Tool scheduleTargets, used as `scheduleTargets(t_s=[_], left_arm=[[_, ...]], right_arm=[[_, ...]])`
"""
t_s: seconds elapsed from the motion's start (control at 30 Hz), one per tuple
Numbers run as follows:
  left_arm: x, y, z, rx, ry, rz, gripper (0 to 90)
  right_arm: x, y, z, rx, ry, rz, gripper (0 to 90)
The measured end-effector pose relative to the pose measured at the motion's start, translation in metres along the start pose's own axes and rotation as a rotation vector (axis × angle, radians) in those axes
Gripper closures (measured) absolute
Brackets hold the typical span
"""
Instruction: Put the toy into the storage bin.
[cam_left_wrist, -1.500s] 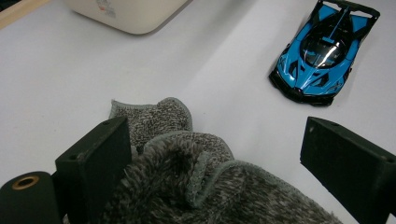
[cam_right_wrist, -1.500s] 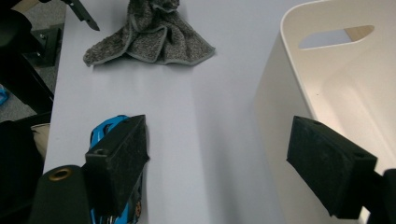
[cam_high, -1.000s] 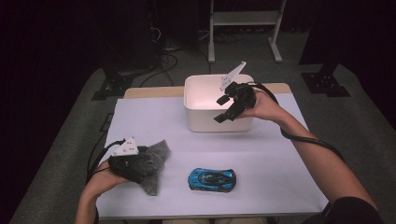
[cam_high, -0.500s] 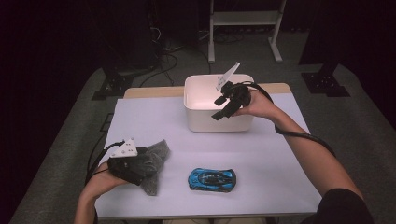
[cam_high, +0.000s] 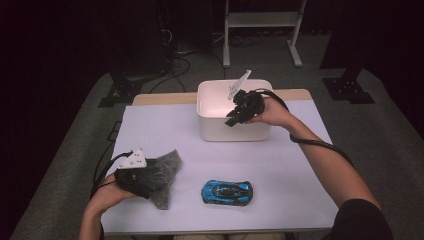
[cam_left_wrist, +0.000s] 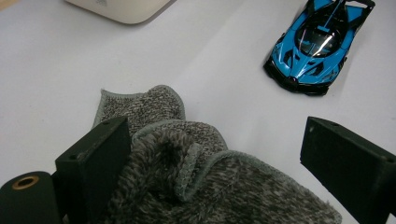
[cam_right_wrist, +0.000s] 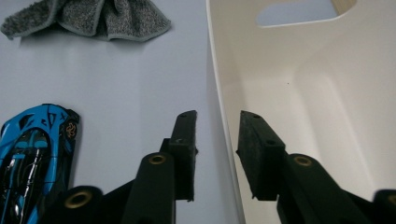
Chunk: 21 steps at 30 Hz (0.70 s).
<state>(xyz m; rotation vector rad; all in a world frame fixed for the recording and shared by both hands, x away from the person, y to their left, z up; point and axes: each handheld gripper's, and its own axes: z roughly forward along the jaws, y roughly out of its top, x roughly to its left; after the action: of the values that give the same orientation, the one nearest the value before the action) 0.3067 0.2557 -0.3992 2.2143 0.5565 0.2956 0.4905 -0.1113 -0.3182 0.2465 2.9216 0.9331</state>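
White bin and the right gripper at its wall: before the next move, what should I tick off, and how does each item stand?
1. Right gripper straddles the wall of the white bin, one jaw outside, one inside: ok.
2. Pads pressing on that wall: cannot tell; the jaws have just been closing, with a gap showing on both sides.
3. Bin inside free of items: ok.
4. Left gripper open over the grey cloth, the cloth against one jaw only: ok.
5. Blue toy car lies on the table, apart from cloth and bin: ok.
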Motion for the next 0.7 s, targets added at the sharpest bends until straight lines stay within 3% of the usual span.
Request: scheduleTargets(t_s=[0.17, 0.37, 0.7], left_arm=[[0.0003, -0.0008, -0.001, -0.001, -0.005, -0.001, 8.1], [0.0003, -0.0018, -0.0013, 0.007, -0.007, 0.0, 8.1], [-0.0001, -0.0019, -0.001, 0.006, -0.009, 0.001, 8.1]], right_arm=[[-0.0009, 0.0032, 0.004, 0.017, -0.001, -0.017, 77.4], [-0.0017, 0.0045, 0.0079, 0.042, -0.005, -0.012, 82.6], [-0.0012, 0.0043, 0.0073, 0.035, 0.005, -0.003, 84.2]])
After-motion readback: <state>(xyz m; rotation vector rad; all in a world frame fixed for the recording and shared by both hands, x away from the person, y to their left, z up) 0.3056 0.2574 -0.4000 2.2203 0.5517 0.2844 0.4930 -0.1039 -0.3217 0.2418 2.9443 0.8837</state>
